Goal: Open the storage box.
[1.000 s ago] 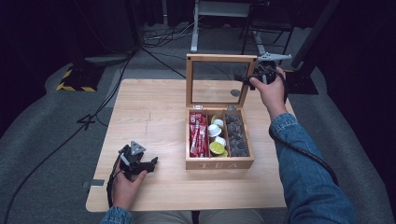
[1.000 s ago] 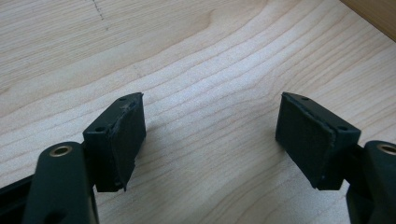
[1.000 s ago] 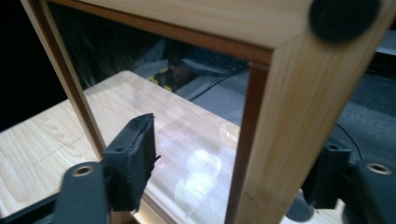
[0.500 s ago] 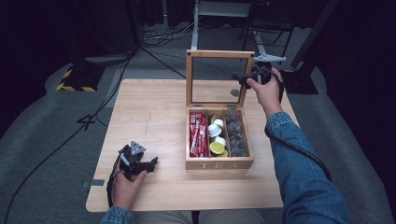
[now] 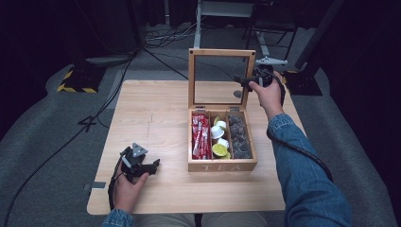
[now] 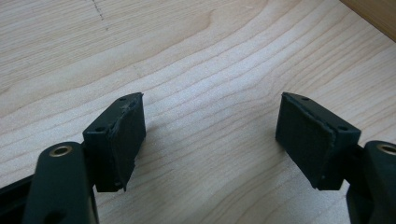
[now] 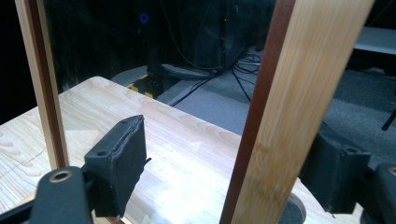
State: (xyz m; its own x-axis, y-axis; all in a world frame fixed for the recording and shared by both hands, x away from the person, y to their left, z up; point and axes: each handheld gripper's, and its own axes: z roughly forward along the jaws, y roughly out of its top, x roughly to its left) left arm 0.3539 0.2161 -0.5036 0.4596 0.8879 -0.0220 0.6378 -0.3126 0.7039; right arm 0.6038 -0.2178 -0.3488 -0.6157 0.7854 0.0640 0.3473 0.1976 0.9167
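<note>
**Tea box open, right gripper at lid**

Wooden tea box (image 5: 222, 165) sits right of table centre, glass lid (image 5: 221, 55) upright. Right gripper (image 7: 233, 163) jaws spread, straddling the lid's side rail without clamping. Left gripper (image 5: 141, 164) rests on table (image 5: 156, 109) near front-left, jaws apart, empty.

dark room, grey carpet (image 5: 42, 142)

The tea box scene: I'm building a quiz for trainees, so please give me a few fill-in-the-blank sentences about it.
1. The word on the front of the tea box is ____.
2. The lid stands ____.
3. The right gripper has its fingers either side of the lid's ____ edge.
4. The left gripper hovers open over the bare ____.

Missing words: TEA; open; right; table
</note>
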